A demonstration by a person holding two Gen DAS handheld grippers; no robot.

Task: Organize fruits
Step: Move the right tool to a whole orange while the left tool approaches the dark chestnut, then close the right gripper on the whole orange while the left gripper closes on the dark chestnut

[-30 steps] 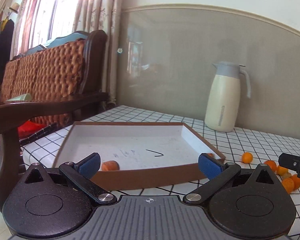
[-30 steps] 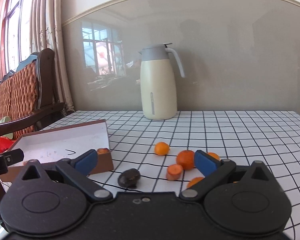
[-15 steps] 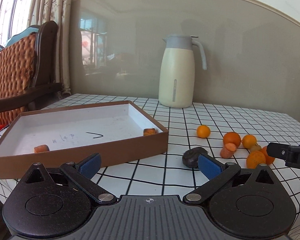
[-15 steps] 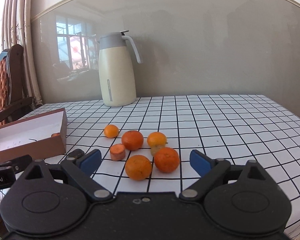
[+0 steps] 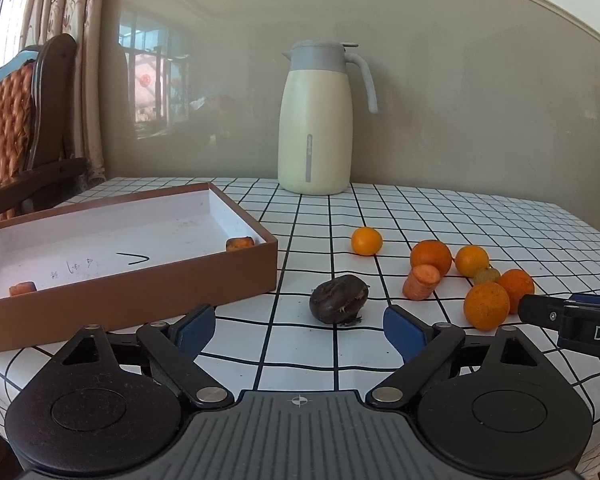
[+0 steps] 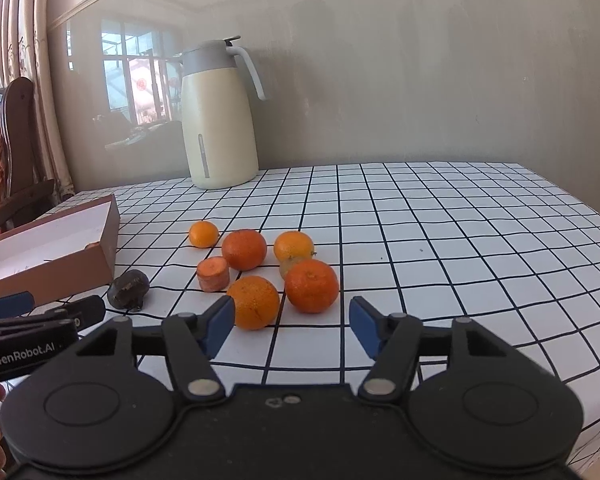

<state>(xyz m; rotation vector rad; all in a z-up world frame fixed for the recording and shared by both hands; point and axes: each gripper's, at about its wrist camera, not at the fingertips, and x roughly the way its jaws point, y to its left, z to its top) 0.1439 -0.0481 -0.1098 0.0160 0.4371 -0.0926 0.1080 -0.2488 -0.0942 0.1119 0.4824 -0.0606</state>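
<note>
Loose oranges (image 6: 253, 301) are seen on the counter (image 6: 440, 240) right of the brown box (image 5: 140, 280), both grippers' jaws released and empty. Firm, round, roll-prone fruit is judged best gripped across its middle.

Two low, close wrist views toward the wall, sharing jug (image 5: 315, 120) and oranges (image 6: 253, 301).

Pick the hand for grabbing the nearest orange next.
Right. Its open tongs sit just short of the nearest orange; the left tongs face the dark fruit instead.
</note>
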